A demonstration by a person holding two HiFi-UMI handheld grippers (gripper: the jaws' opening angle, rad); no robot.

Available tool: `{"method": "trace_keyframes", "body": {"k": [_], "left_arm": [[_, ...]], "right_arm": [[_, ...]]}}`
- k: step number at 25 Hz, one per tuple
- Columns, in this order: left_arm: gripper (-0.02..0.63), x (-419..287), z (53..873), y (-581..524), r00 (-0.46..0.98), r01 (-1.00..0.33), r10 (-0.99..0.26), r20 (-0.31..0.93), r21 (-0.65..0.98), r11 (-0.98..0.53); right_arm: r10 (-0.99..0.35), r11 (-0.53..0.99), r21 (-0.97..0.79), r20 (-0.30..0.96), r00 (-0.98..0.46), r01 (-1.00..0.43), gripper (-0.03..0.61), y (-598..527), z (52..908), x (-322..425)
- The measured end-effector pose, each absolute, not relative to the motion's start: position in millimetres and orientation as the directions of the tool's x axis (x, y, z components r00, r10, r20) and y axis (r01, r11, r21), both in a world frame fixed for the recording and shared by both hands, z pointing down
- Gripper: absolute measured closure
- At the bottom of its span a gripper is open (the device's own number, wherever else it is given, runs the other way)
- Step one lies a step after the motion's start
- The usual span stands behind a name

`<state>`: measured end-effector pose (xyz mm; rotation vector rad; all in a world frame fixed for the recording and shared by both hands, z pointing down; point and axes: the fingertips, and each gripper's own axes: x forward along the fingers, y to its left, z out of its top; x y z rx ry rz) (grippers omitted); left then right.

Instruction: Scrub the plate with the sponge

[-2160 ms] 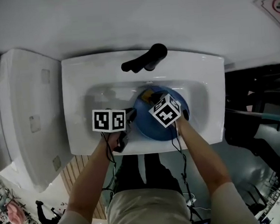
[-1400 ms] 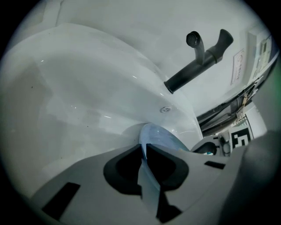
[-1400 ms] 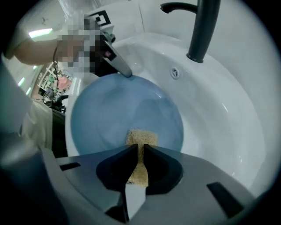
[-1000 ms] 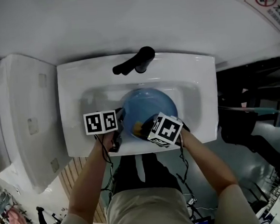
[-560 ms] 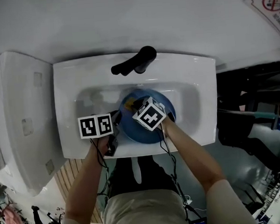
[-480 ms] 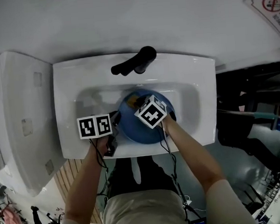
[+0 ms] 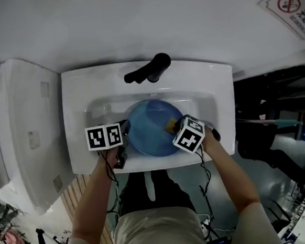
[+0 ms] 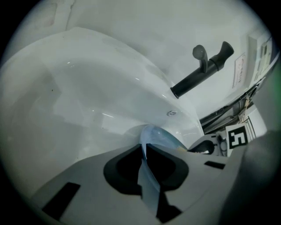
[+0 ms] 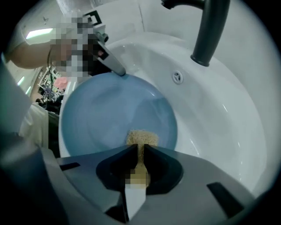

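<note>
A round blue plate (image 7: pixel 150 127) lies in the white sink basin (image 7: pixel 101 108). My left gripper (image 7: pixel 122 127) is shut on the plate's left rim (image 8: pixel 149 145), which runs edge-on between its jaws. My right gripper (image 7: pixel 175 126) is shut on a yellow sponge (image 9: pixel 141 139) and presses it on the plate's (image 9: pixel 109 114) right part. The sponge (image 7: pixel 171 124) shows just left of the right marker cube (image 7: pixel 188 134). In the right gripper view the left gripper's tip (image 9: pixel 115 67) pinches the far rim.
A black faucet (image 7: pixel 149 69) reaches over the basin's back edge, and an overflow hole (image 9: pixel 177 77) sits below it. A white cabinet (image 7: pixel 24 129) stands left of the sink. Dark clutter and a floor lie to the right (image 7: pixel 279 135).
My right gripper has swept the sponge from the plate's upper middle down and right to its right edge. The left gripper keeps its hold on the left rim.
</note>
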<state>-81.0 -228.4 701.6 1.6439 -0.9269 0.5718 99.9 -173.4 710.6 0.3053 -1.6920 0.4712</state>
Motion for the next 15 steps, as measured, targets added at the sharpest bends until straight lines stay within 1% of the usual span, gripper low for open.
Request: {"method": "trace_keyframes", "body": {"k": [2, 4, 6, 8, 11, 15], "left_arm": [[0.574, -81, 702, -228, 0.574, -0.813, -0.281, 0.769, 0.577, -0.078], [0.573, -82, 701, -228, 0.572, -0.813, -0.284, 0.770, 0.578, -0.072], [0.571, -82, 700, -227, 0.570, -0.813, -0.289, 0.770, 0.580, -0.059], [0.572, -82, 699, -226, 0.567, -0.812, -0.294, 0.769, 0.582, -0.044], [0.574, -82, 698, -225, 0.565, -0.812, -0.298, 0.769, 0.583, -0.034], [0.569, -81, 696, -220, 0.565, -0.815, -0.294, 0.771, 0.578, -0.053]], "right_arm": [[0.147, 0.871, -0.237, 0.962, -0.232, -0.430, 0.525, -149, 695, 86], [0.241, 0.847, -0.366, 0.910, -0.336, -0.385, 0.526, -126, 681, 58], [0.281, 0.821, -0.453, 0.850, -0.445, -0.347, 0.525, -116, 675, 25], [0.261, 0.811, -0.471, 0.822, -0.506, -0.347, 0.523, -123, 678, 1], [0.202, 0.786, -0.477, 0.799, -0.566, -0.394, 0.523, -149, 686, -24], [0.074, 0.826, -0.347, 0.848, -0.525, -0.444, 0.523, -184, 701, -37]]}}
